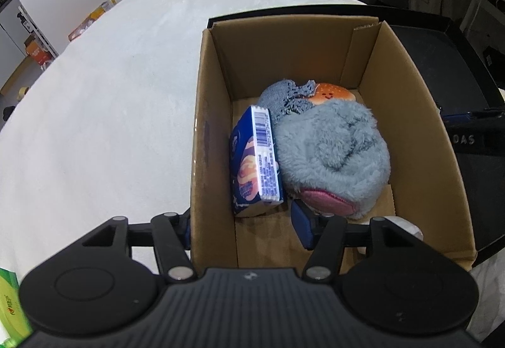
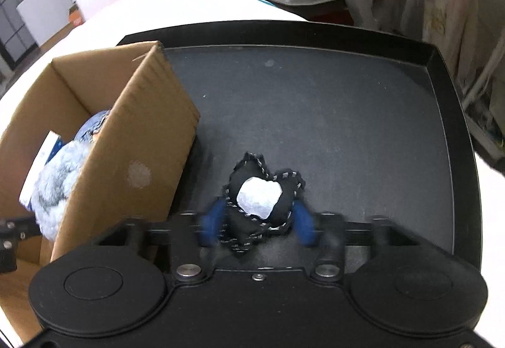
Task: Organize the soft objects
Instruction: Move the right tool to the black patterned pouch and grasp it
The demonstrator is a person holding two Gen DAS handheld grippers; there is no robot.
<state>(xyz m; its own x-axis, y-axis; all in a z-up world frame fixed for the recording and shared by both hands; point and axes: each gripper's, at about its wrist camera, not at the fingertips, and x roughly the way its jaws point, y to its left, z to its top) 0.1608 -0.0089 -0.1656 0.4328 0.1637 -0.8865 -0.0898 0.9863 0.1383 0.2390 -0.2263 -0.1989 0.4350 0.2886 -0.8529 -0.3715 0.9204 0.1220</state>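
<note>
Soft toys sit in two places: three inside one cardboard box [image 1: 419,139] and one black stitched heart [image 2: 262,202] on the dark tray [image 2: 347,114] beside it. Within the box, a fluffy blue-grey plush [image 1: 331,155] with a pink patch fills the near right, leaning against one blue carton [image 1: 255,165] that stands on edge by the left wall. Behind them lie one denim-blue fabric piece [image 1: 284,98] and one small burger-shaped plush [image 1: 331,93] with a smiling face, both touching the fluffy toy. The box stands partly on the tray, on a white tabletop [image 1: 110,114]. The left gripper [image 1: 246,226] straddles the box's near left wall, its fingers moderately apart with nothing pinched; one blue pad [image 1: 303,229] sits inside, just below the fluffy plush, the other outside the cardboard. Whether that inner pad touches the plush cannot be told. On the tray, the right gripper [image 2: 258,221] has its two blue pads [image 2: 214,218] set narrowly on either side of the heart, which carries one white patch at its centre; the pads are motion-blurred and appear to press its flanks. The heart lies near the box's right wall without touching it. In the background, a second, opened cardboard box and a cluster of small colourful items rest on a grey surface.
</note>
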